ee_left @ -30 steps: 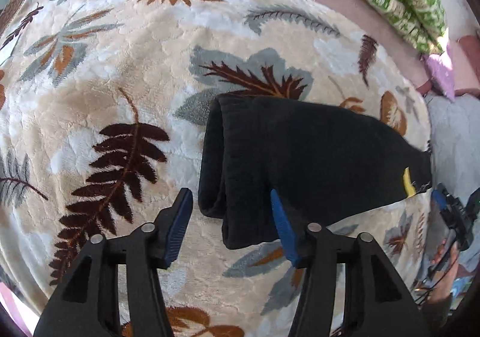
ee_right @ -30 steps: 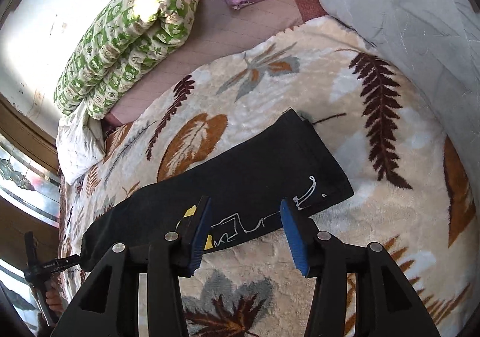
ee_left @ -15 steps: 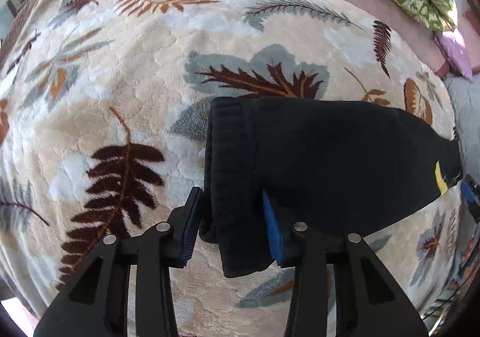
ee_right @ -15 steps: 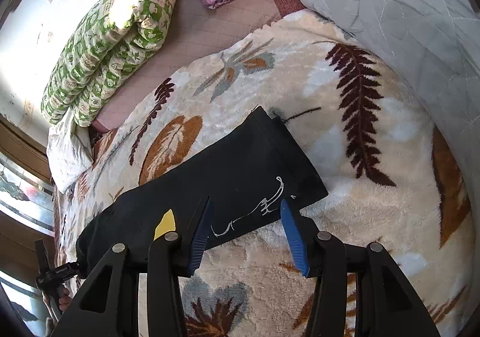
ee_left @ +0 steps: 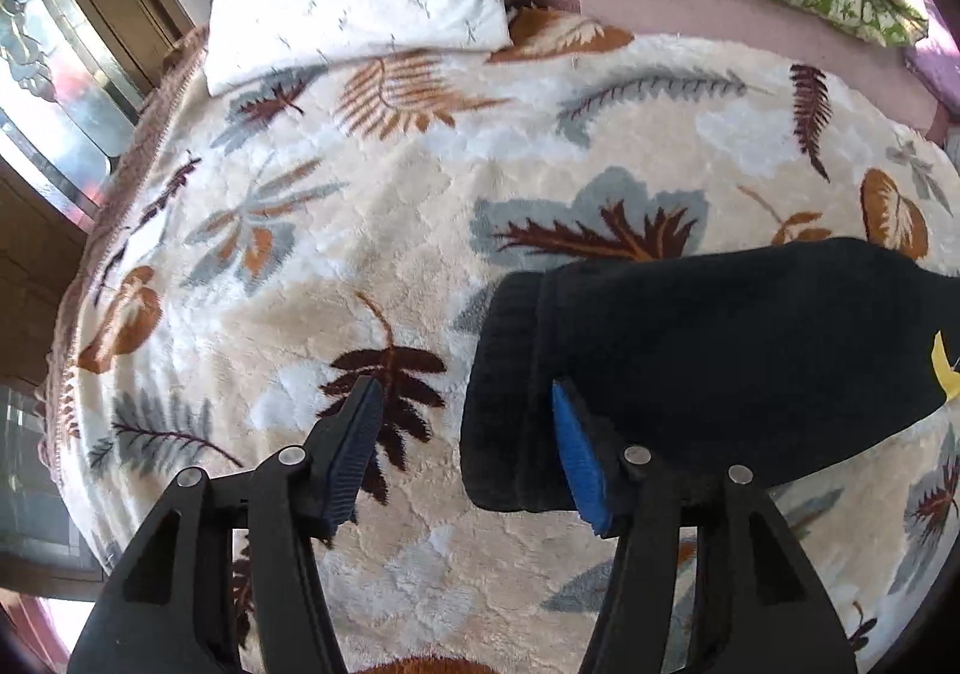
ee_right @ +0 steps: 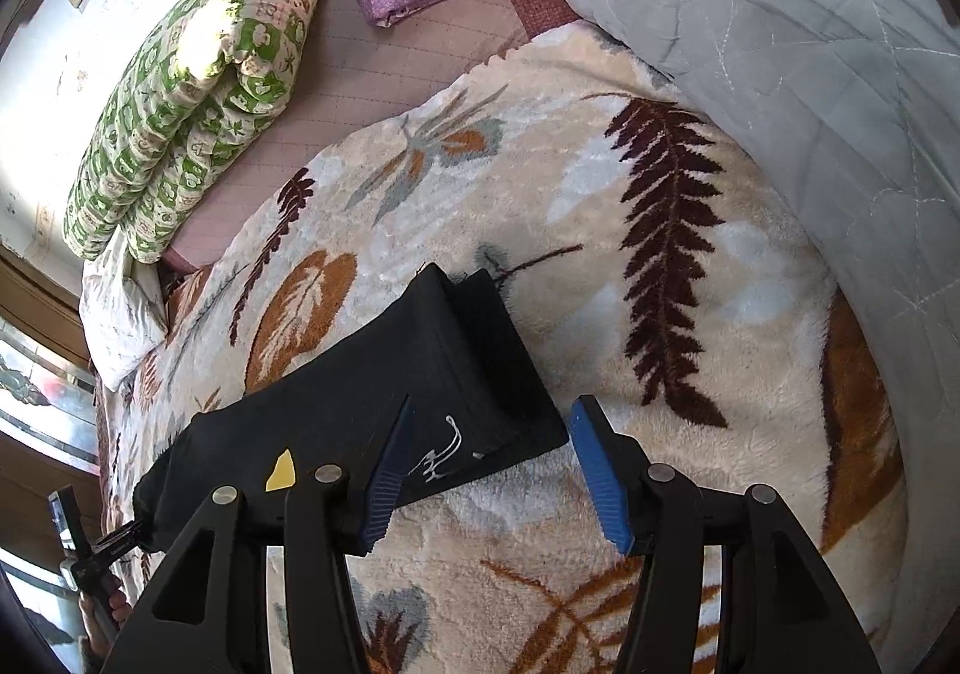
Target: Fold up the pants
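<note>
Since half a second ago our left hand-held gripper (ee_left: 465,446) let go the waistband — jaws opening, empty. Right hand-held gripper (ee_right: 489,470) opening over the cuffs, not gripping. Pants (ee_right: 372,392) lie lengthwise-folded on the blanket (ee_right: 600,266); next we pinch both ends — fold across.

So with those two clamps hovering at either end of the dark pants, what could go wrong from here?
1. The left gripper is opening, and only its right finger overlaps the ribbed end of the folded black pants, so it may catch one layer or miss.
2. The right gripper, also opening, sits over the corner, which looks raised, and may drag the fold apart.
3. Either could pinch the fluffy leaf-patterned blanket.
</note>
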Tool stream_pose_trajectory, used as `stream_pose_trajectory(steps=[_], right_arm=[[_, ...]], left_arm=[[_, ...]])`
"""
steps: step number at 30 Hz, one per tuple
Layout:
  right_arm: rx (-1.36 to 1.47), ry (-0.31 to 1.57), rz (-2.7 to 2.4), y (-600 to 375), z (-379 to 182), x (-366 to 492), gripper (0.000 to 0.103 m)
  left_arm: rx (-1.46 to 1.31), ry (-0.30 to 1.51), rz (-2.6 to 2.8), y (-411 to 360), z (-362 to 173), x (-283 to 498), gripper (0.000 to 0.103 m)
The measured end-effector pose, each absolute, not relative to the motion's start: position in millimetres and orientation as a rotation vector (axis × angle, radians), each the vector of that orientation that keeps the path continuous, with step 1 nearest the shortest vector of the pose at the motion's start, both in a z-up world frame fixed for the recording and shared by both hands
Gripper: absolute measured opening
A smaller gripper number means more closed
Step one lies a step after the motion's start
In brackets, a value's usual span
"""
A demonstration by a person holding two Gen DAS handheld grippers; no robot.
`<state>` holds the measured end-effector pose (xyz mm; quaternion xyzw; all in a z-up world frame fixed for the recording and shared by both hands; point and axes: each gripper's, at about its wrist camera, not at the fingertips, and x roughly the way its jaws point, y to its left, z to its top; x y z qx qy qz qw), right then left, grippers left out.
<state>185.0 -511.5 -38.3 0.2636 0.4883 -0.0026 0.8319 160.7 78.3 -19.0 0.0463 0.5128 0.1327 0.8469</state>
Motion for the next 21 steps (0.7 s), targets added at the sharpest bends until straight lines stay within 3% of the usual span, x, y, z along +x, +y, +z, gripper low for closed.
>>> stream_pose_trajectory(steps=[6, 8, 11, 14, 17, 21], right_arm=[[0.587, 1.069, 0.055, -522.1, -59.0, 207.9, 0.061], [0.605, 1.072, 0.063, -525.1, -63.7, 214.5, 0.061], [0.623, 1.061, 0.083, -527.4, -65.2, 220.0, 0.061], [0.632, 1.054, 0.102, -526.3, -64.1, 219.6, 0.061], [0.641, 1.037, 0.128, -527.7, -60.8, 218.1, 0.061], [0.63, 1.065, 0.128, -530.5, -58.5, 229.8, 0.064]], left_arm=[[-0.004, 1.083, 0.535, 81.6, 1.6, 156.3, 0.061], [-0.079, 1.137, 0.438, 94.0, -10.8, 166.7, 0.07], [-0.14, 1.224, 0.478, 120.8, -36.9, 174.9, 0.066], [-0.274, 1.145, 0.432, 130.2, -21.1, 157.3, 0.064], [-0.29, 1.1, 0.248, 86.7, 8.4, 146.5, 0.064], [-0.3, 1.116, -0.031, -25.5, 24.6, 144.0, 0.065]])
